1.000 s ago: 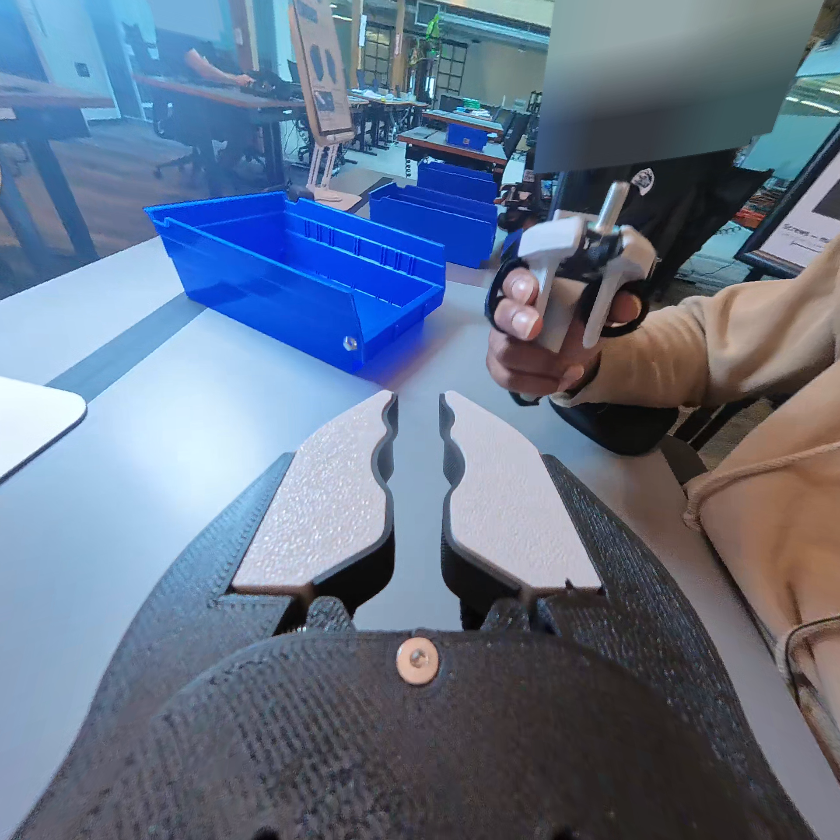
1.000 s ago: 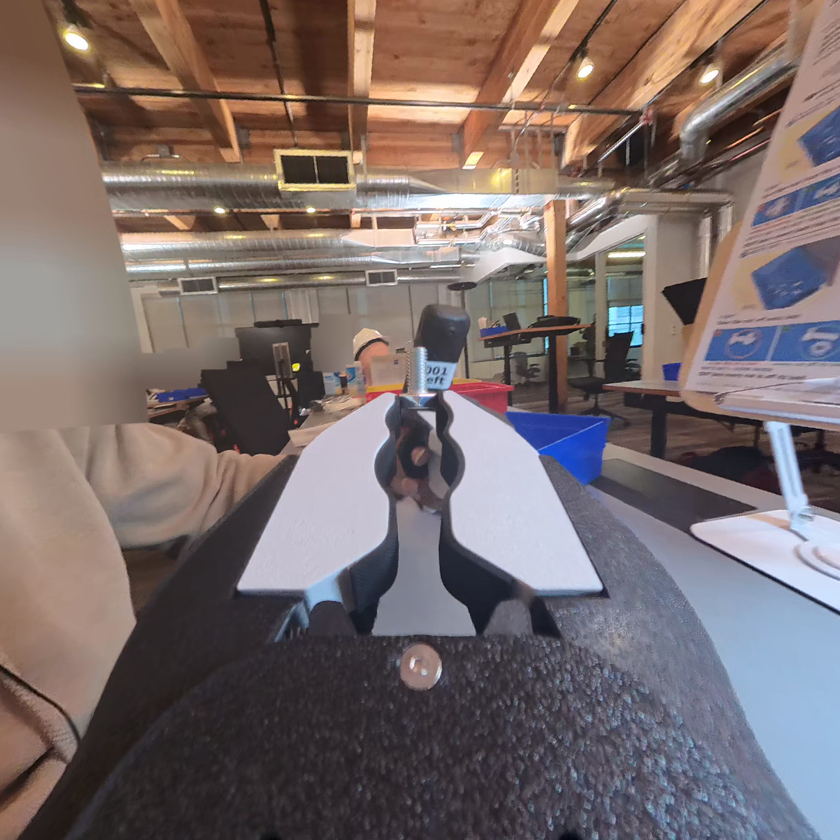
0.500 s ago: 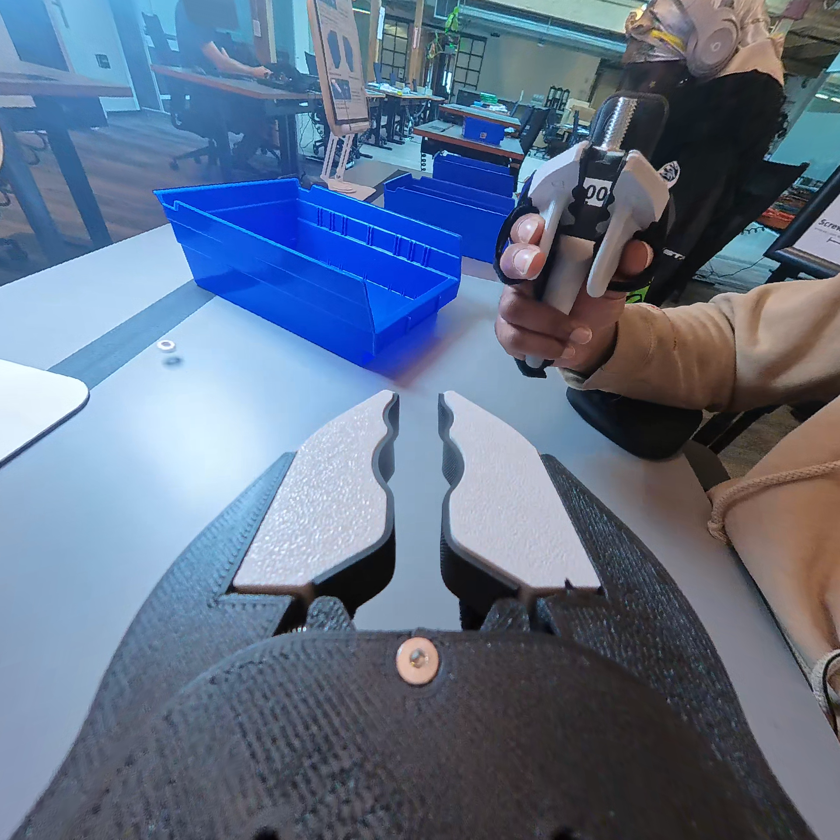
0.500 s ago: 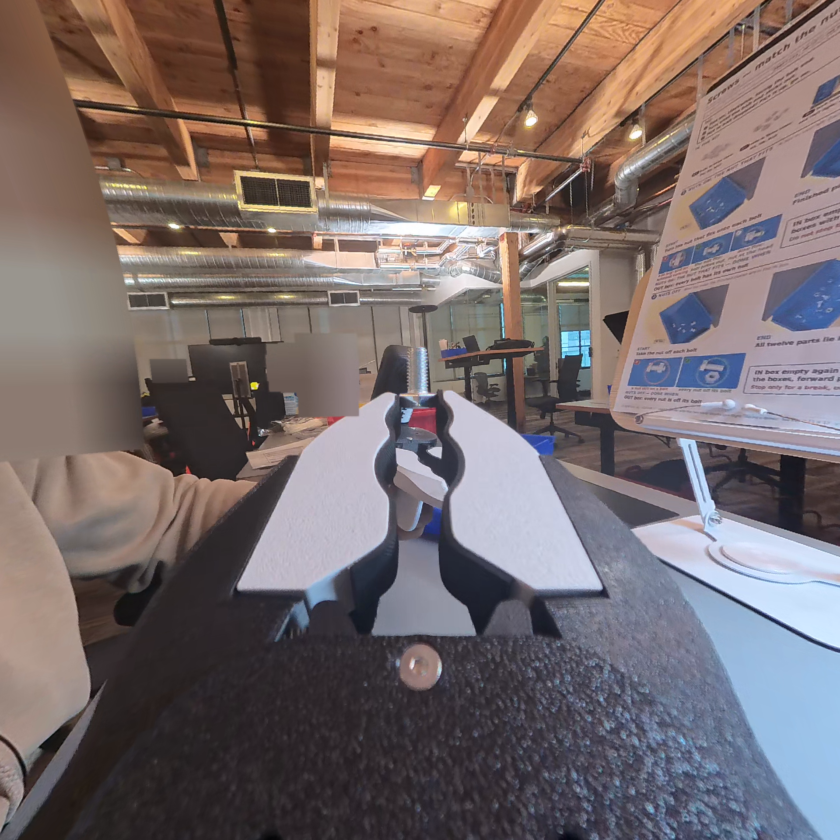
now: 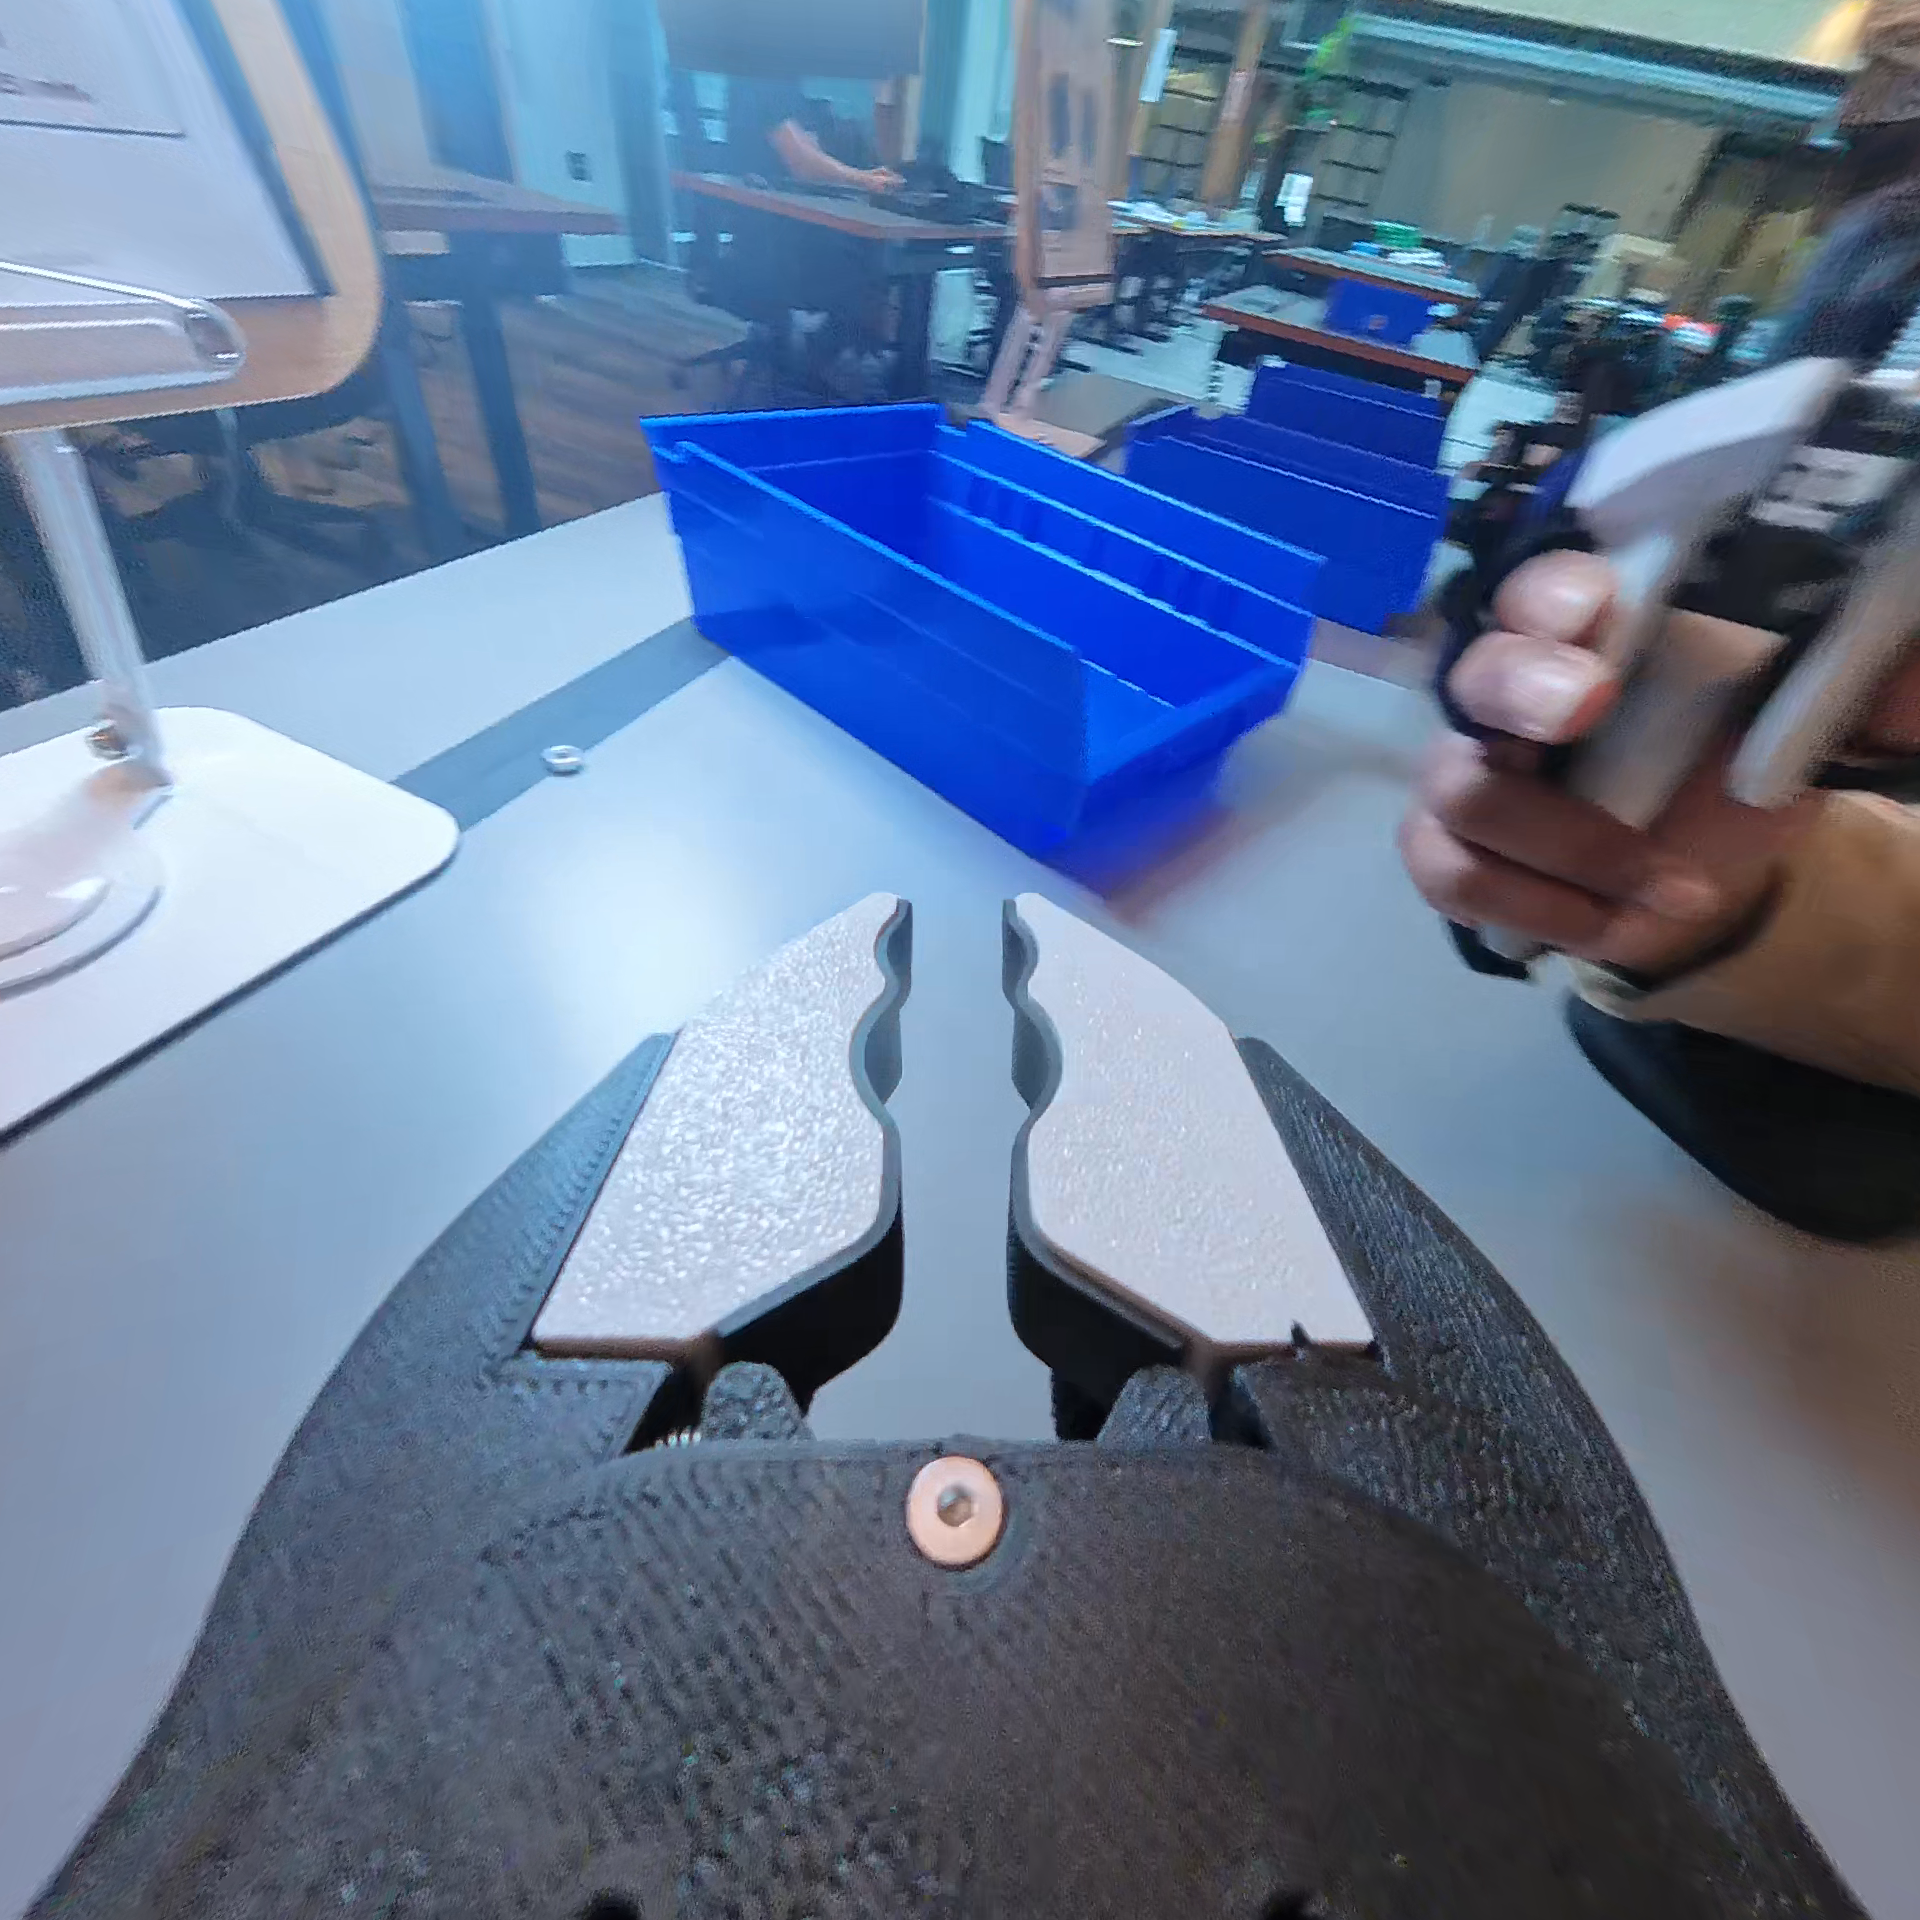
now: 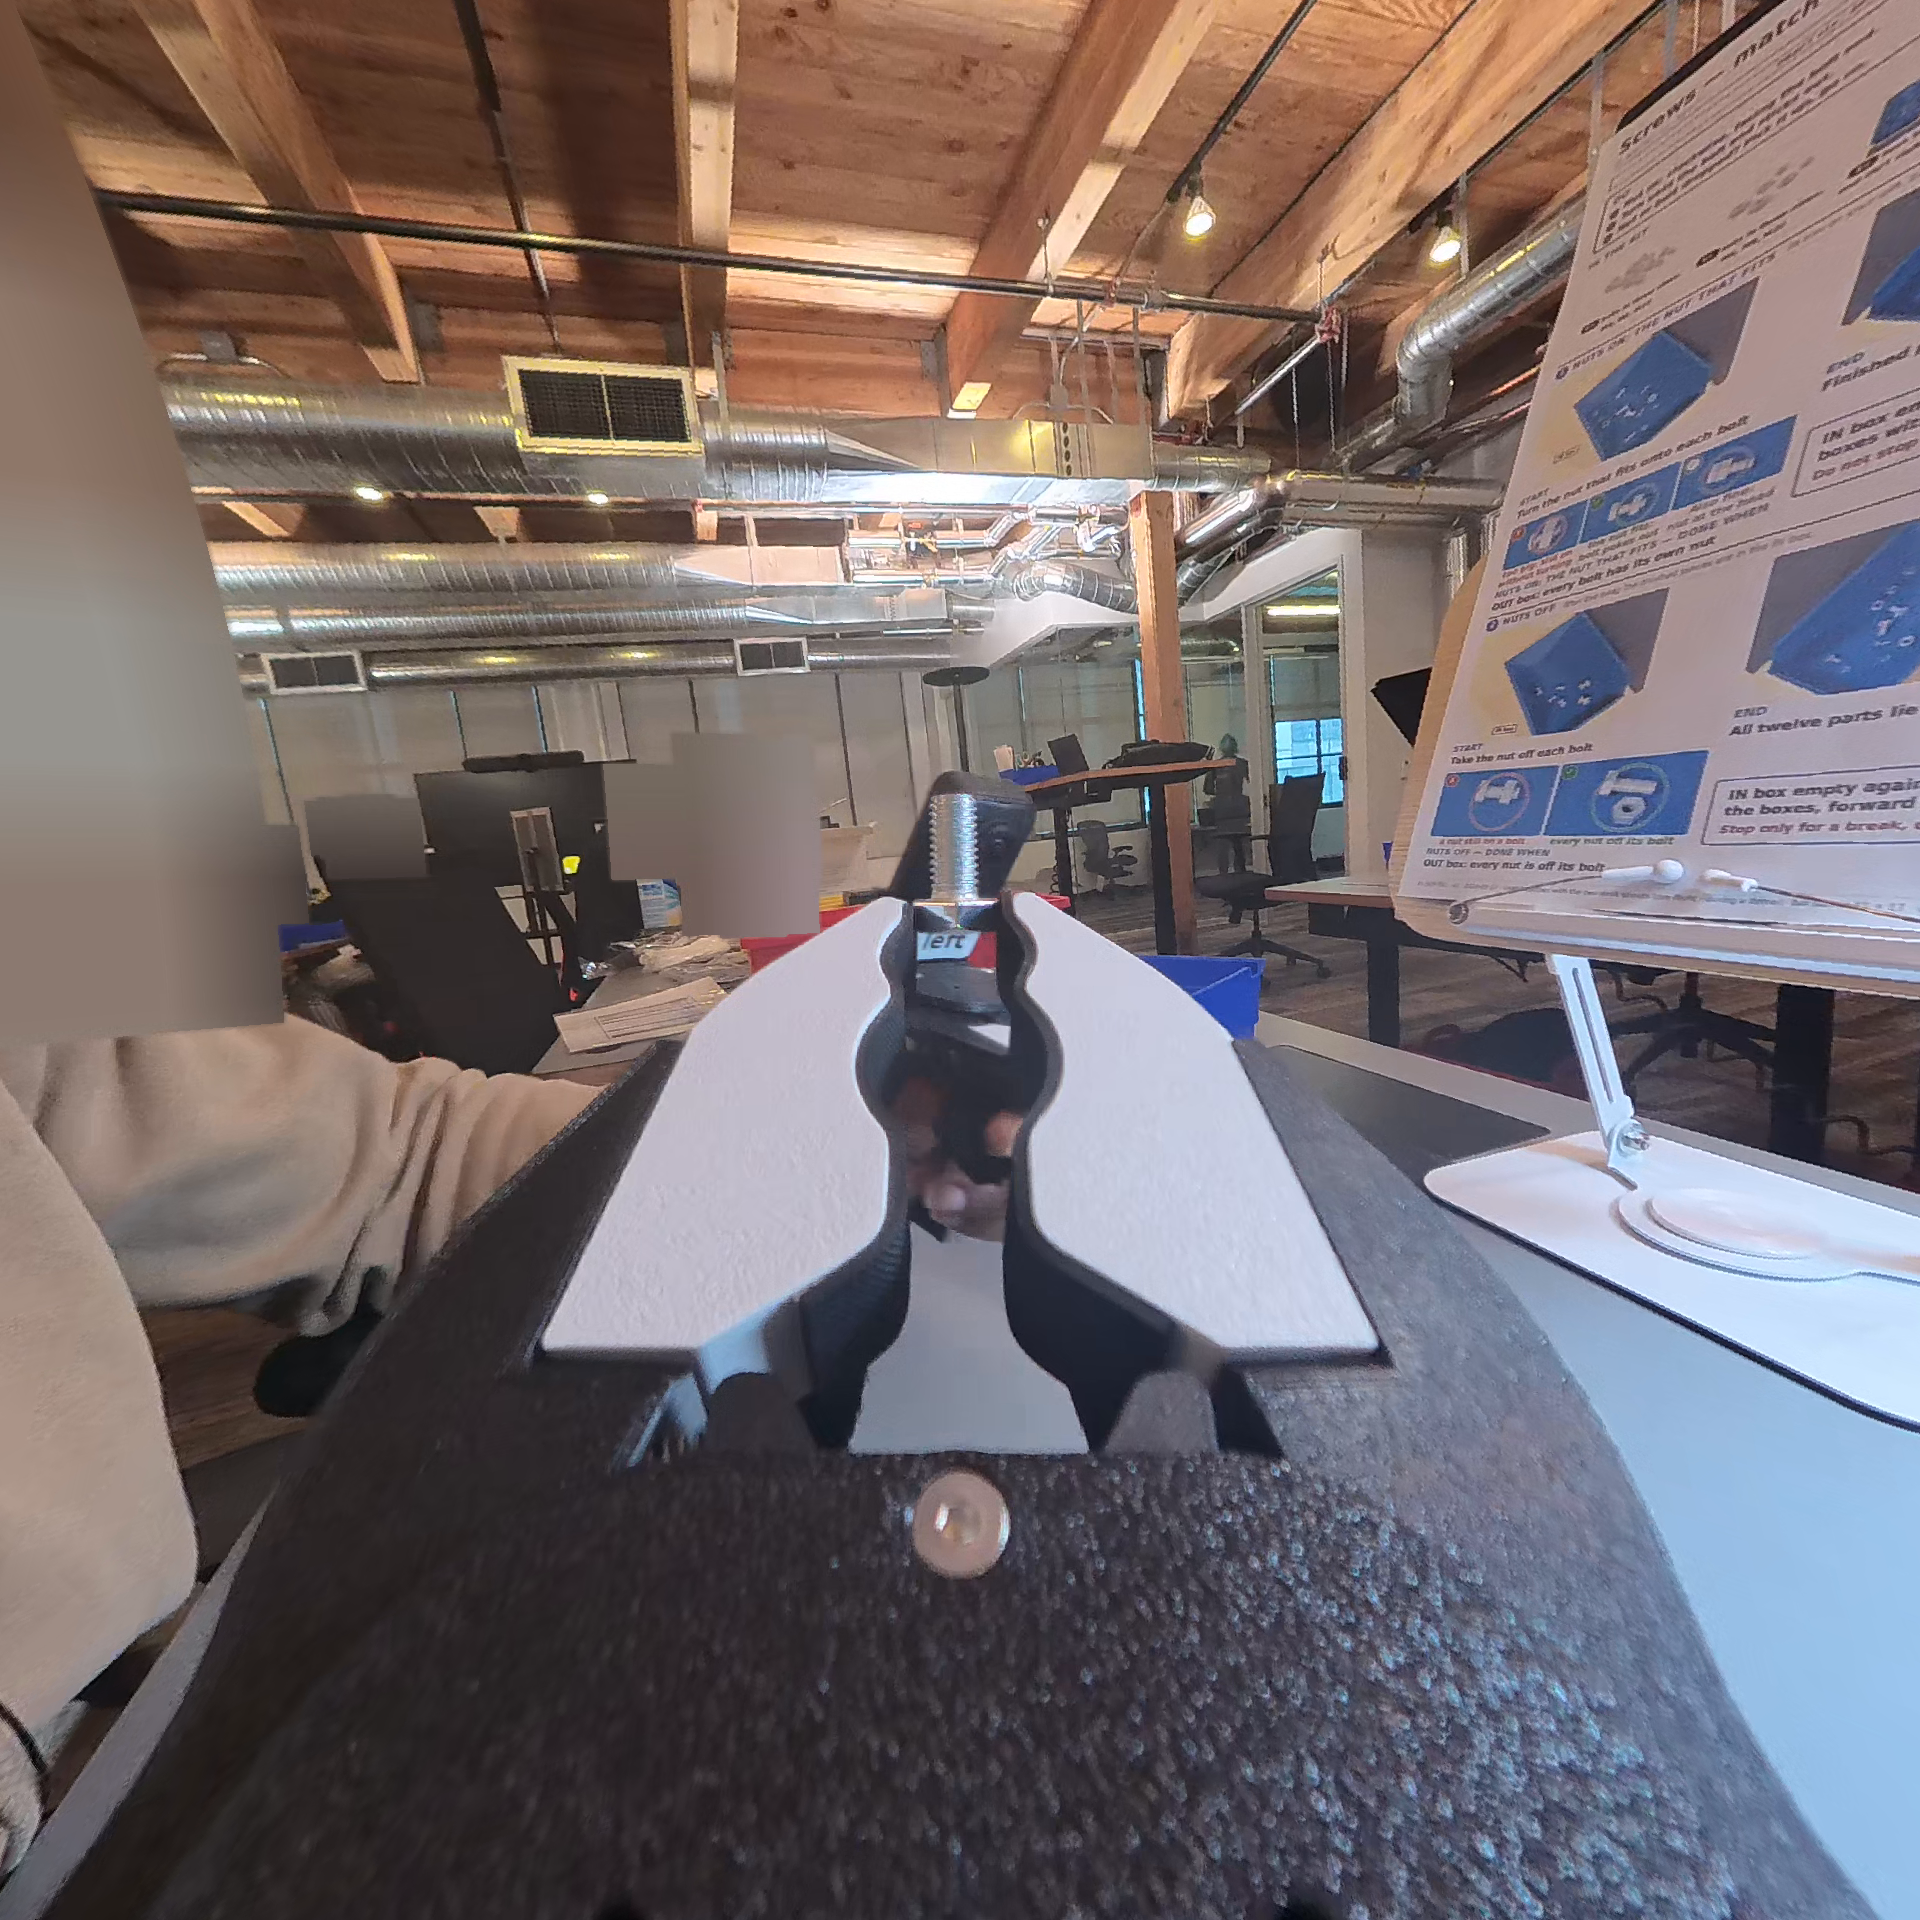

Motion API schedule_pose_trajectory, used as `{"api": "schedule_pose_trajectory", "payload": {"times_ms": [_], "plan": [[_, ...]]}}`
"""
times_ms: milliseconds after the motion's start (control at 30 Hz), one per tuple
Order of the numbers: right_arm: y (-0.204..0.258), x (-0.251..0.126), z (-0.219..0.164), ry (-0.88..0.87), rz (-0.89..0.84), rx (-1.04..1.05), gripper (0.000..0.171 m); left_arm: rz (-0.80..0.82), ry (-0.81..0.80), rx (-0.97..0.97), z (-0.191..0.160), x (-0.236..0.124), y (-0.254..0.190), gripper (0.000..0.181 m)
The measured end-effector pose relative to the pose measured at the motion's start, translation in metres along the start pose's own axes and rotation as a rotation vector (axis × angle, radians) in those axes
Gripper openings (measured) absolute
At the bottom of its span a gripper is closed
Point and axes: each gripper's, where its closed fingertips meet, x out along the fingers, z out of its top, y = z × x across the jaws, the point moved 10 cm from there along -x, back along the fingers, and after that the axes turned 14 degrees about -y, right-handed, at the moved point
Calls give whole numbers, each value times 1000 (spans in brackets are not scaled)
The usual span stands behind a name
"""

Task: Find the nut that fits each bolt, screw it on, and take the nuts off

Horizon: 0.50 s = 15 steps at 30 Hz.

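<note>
My left gripper [image 5: 956,914] hovers low over the grey table [image 5: 623,987], its fingers a narrow gap apart with nothing between them. A small silver nut [image 5: 561,758] lies on the table's dark strip, ahead and to the left, in front of the blue bin [image 5: 987,644]. My right gripper [image 6: 956,914] is shut on a silver bolt [image 6: 961,852]. The bolt's threaded shank sticks out past the fingertips, pointing up. The right gripper also shows blurred in the left wrist view [image 5: 1766,582], held in a hand at the right edge.
A second blue bin [image 5: 1330,499] stands behind the first. A white stand with an instruction sheet [image 6: 1714,520] has its flat base on the table, at the left in the left wrist view [image 5: 208,862] and at the right in the right wrist view [image 6: 1714,1247]. A person's sleeve [image 6: 260,1143] is at the left. Tip to tip, the grippers are about 15 cm apart.
The left gripper has swung left, bringing the nut and the stand base into view. The right gripper has shifted to the right edge of that view, still gripping the bolt.
</note>
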Motion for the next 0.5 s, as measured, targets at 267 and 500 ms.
{"api": "schedule_pose_trajectory", "payload": {"times_ms": [267, 500], "plan": [[-6, -5, -8, 32, -62, -33, 15, 316, 255, 72, -40, 120, 80, 22], [-9, -7, -12, 65, -53, -25, 15, 406, 406, 52, -60, 200, 128, 37]]}}
